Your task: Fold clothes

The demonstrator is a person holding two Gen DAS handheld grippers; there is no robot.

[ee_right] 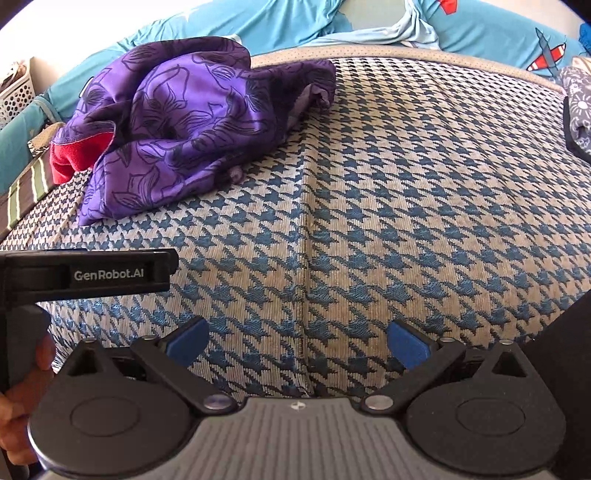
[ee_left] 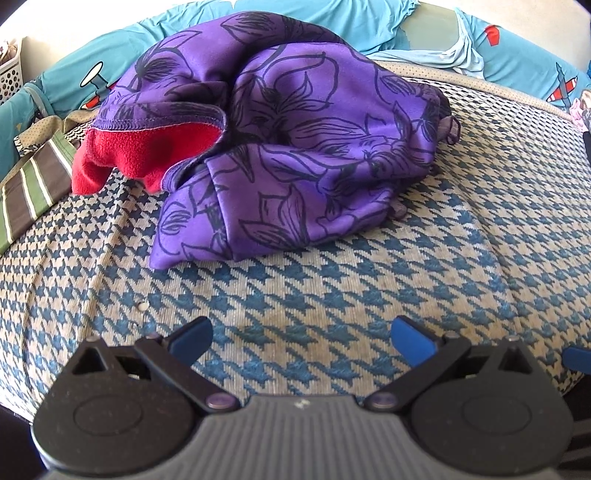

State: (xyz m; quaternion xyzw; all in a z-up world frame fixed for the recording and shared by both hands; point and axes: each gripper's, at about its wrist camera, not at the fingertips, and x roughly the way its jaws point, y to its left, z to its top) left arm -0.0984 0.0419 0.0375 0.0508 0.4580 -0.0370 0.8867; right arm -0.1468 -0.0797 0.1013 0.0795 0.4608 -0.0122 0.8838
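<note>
While both grippers hover low over a bed, a crumpled purple garment (ee_left: 295, 147) lies in a heap on the blue-and-cream houndstooth bedcover (ee_left: 406, 266). The garment is printed with dark outlined flowers, and its red fleece lining (ee_left: 147, 151) spills out from under a stitched hem on the heap's left side. In the left wrist view it sits straight ahead, beyond the left gripper (ee_left: 301, 341), well apart from the blue fingertips (ee_left: 190, 339). That gripper's two fingers are spread wide with nothing between them, only bedcover showing in the gap.

In the right wrist view the same garment (ee_right: 184, 125) lies toward the upper left, far from the right gripper (ee_right: 297, 343). This gripper's jaws are likewise spread wide and hold nothing. At the left edge of this view, the person's left hand (ee_right: 22, 398) grips the grey handle of the other tool, whose black bar reads "GenRobot.AI".

A green, brown and white striped cloth (ee_left: 33, 192) lies at the bed's left edge, just beside the red lining. Behind the garment runs turquoise bedding (ee_left: 369, 22) printed with red-and-white aeroplanes. A pale perforated basket (ee_left: 9, 77) stands at the far left. Grey patterned fabric (ee_right: 580, 110) rests at the right edge of the right wrist view.
</note>
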